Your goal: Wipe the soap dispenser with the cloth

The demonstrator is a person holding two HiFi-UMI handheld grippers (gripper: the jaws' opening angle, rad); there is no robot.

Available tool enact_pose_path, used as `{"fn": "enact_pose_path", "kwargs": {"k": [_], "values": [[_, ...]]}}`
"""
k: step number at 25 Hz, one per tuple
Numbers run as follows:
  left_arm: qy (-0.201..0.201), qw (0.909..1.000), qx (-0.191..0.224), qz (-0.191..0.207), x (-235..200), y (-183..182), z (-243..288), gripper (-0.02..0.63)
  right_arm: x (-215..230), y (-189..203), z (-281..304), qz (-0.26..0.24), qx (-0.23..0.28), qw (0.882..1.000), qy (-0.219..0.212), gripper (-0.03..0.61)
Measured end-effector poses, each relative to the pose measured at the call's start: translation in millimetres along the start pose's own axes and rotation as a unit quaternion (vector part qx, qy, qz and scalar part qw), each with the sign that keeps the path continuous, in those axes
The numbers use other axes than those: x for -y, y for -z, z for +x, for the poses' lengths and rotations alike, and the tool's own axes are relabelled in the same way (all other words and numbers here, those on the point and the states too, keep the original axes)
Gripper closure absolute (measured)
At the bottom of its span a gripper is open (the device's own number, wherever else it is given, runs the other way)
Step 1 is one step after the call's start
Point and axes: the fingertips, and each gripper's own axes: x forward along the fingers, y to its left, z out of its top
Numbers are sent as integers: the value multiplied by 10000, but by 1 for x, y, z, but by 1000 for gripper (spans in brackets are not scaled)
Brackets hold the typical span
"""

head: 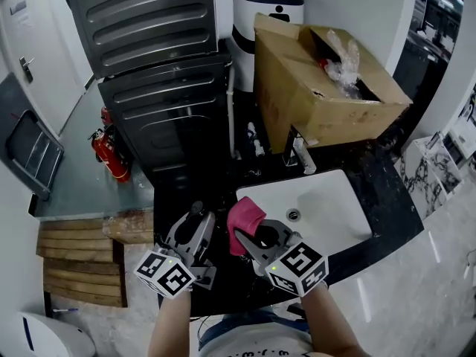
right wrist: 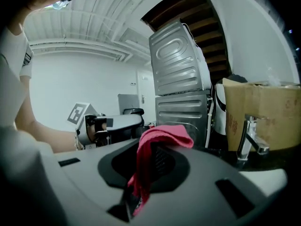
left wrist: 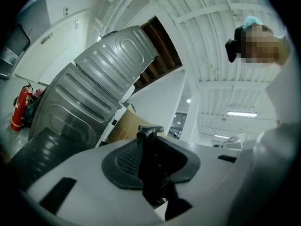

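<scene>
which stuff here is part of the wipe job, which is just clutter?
Job: soap dispenser in left hand-held gripper; pink cloth in right hand-held gripper.
Lying about: cardboard box, fire extinguisher, faucet, sink, wooden slats.

No word or number can be read. The left cube (head: pixel 165 274) and right cube (head: pixel 297 266) bear black-and-white square code markers. The box (right wrist: pixel 263 112) has reddish print, the door (head: pixel 30 28) a small label and the shirt (head: pixel 253 346) dark lettering, all too blurred to read.
</scene>
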Motion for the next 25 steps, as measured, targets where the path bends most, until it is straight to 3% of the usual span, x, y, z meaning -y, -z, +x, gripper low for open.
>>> {"fn": "enact_pose_path", "kwargs": {"k": [5,14,17,20,22,25], "values": [[79,9988,321,-361,-6,-2,-10,509,1,31,-4,100,-454,9989,87,529],[331,9978,454,-348,-3,-2,-23,508,9,55,-9,49,-986,9943,396,529],[485,9961,547,-489,-2,-5,-28,508,13,27,-11,185,-478,9977,440,529],[577,9959,529,-452,-1,-4,-30,508,-5,-17,-10,306,282,9991,-88,529],[682,9953,526,-435,2,-4,-31,509,-20,-29,-3,228,380,9982,-410,529],[819,9943,537,-414,6,-6,-34,508,-23,-27,11,111,223,9991,-352,529]]}}
